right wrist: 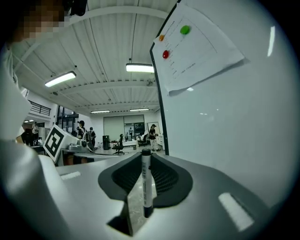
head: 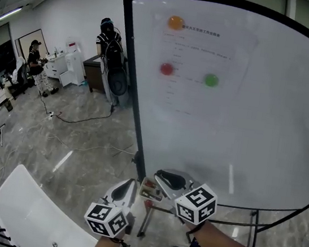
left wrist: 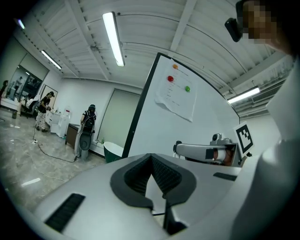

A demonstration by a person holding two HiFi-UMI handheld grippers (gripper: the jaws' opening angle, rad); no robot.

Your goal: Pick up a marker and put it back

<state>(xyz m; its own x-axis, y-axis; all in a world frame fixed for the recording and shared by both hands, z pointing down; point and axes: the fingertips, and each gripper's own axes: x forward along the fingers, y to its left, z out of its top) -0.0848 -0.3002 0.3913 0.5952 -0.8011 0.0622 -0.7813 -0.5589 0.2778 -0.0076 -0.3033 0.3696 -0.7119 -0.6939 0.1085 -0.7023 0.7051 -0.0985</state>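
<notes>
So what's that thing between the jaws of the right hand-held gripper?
A marker, clamped by the right hand-held gripper with its tip end poking out past the jaws. The right gripper view shows it.

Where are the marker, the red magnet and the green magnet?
marker (right wrist: 146, 183), right gripper view, middle of its barrel.
red magnet (head: 166, 69), head view, its centre.
green magnet (head: 211, 80), head view, its centre.

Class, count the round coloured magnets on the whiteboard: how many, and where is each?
3. The orange magnet at the paper sheet's top, the red magnet lower left, the green magnet right of it. None looks hidden.
</notes>
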